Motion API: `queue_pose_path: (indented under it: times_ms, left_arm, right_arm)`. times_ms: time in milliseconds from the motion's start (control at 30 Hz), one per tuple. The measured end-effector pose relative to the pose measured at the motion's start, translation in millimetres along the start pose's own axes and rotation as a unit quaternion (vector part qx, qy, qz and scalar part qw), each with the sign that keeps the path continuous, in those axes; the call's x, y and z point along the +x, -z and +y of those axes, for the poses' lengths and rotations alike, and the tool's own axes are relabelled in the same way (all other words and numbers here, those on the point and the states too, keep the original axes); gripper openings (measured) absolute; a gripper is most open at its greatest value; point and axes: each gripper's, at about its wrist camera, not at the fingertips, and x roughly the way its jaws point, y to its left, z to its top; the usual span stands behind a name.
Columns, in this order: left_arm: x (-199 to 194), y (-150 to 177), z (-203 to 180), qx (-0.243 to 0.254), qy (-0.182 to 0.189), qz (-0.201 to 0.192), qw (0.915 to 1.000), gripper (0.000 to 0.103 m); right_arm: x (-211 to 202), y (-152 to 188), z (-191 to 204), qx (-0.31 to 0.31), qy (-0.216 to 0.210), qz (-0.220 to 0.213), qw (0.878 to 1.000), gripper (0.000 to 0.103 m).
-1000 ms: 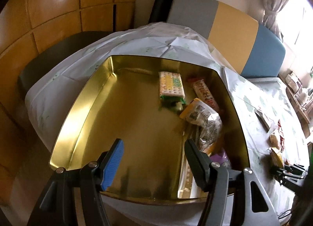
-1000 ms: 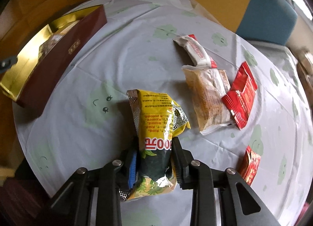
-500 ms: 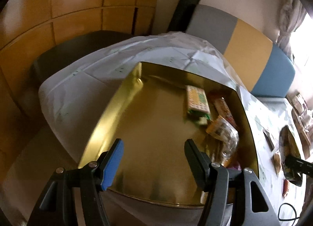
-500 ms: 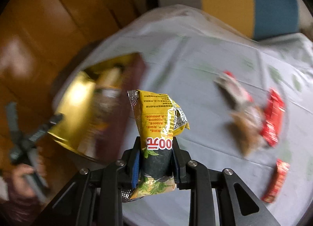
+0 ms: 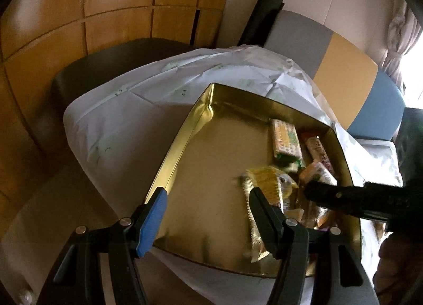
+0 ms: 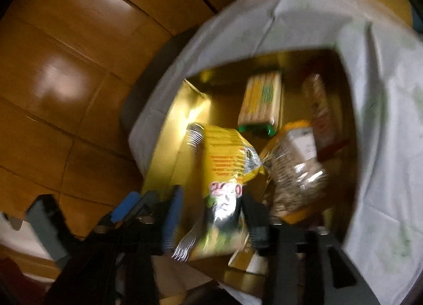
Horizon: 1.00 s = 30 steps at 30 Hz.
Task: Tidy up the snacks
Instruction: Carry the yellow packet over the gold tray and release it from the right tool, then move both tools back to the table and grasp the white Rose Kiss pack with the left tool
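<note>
Over gold tin [image 6: 185, 109], right claw [image 6: 211, 223] — gripping yellow packet [image 6: 224, 162]

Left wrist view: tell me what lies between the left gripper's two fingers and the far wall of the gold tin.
In the left wrist view, only bare gold floor lies between the left gripper and the gold tin far wall; the yellow snack bag sits off to the right.

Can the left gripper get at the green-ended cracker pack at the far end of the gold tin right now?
Probably yes. The left gripper is open and empty at the gold tin's near edge, bare floor leading to the cracker pack; the right gripper and its yellow bag crowd only the right side.
</note>
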Motion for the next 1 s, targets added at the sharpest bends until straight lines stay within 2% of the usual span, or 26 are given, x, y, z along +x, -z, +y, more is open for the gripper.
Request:
queue_pose_path:
  times_ms: [100, 300, 367, 667, 1000]
  left_arm:
    - [1, 0, 0, -0.001, 0.000, 0.000, 1.0000, 0.065]
    - [2, 1, -7, 0.008, 0.004, 0.001, 1.0000, 0.065]
    - [0, 2, -12, 0.014, 0.006, 0.000, 0.9999, 0.065]
    - [-9, 7, -39, 0.056, 0.014, -0.004, 0.9983, 0.065]
    - [-18, 18, -75, 0.107, 0.032, -0.005, 0.9937, 0.065]
  right_arm:
    - [10, 3, -5, 0.005, 0.010, 0.014, 1.000, 0.050]
    - [-21, 10, -1, -0.042, 0.037, -0.031, 0.998, 0.050]
    - [-33, 16, 3, -0.067, 0.068, -0.050, 0.994, 0.053]
    - [-66, 52, -7, -0.135, 0.139, -0.091, 0.977, 0.059]
    - [-113, 79, -46, -0.131, 0.200, -0.127, 0.963, 0.066]
